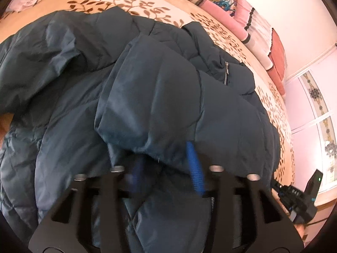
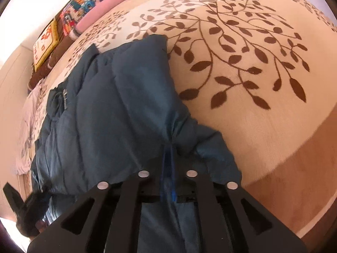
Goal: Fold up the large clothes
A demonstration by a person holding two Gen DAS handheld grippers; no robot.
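A dark blue padded jacket (image 1: pixel 147 97) is lying spread and partly doubled over on a leaf-patterned bed cover (image 2: pixel 242 63); it is looking soft, bulky, light and slippery, so a hem, cuff or seam edge is judged the surest hold. The left hand-held gripper (image 1: pixel 166 166) is standing released, its blue pads apart around a folded edge, while the right hand-held gripper (image 2: pixel 168 181) is pinching a ridge of jacket fabric near the hem. Pillows (image 2: pixel 101 10) are sitting well apart at the bed's far edge, obstructing nothing.
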